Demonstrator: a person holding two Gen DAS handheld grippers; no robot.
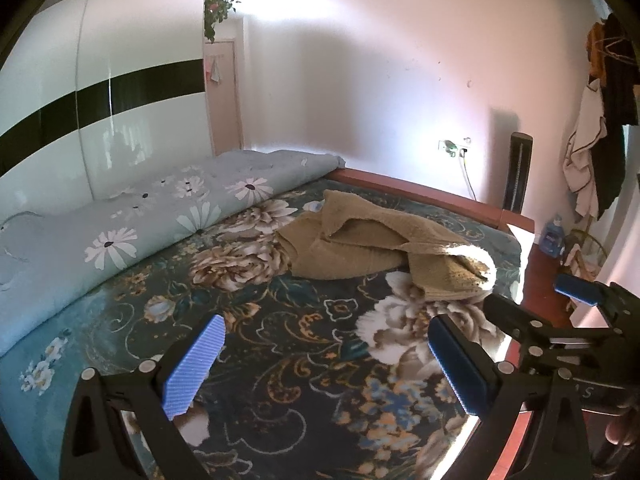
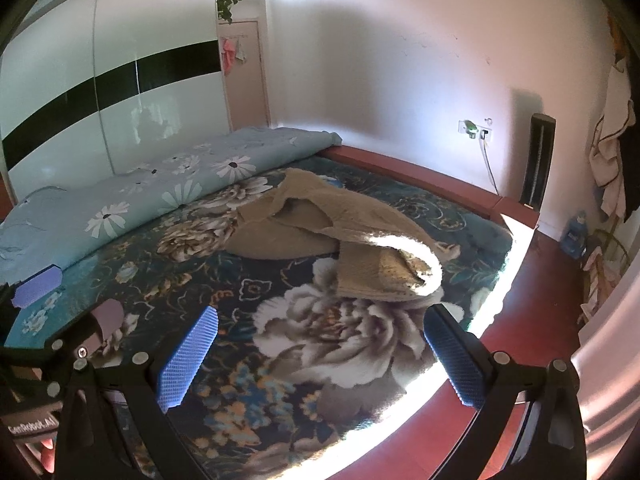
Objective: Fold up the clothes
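Left wrist view: my left gripper (image 1: 326,368) and right gripper (image 2: 320,358) gape empty above the bed (image 1: 280,360); sweater (image 1: 372,244) lies crumpled ahead.

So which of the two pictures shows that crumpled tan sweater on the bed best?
The right wrist view: the crumpled tan knitted sweater lies larger and nearer the middle, with its ribbed sunlit end plain. The left wrist view shows the same sweater whole but smaller and farther off.
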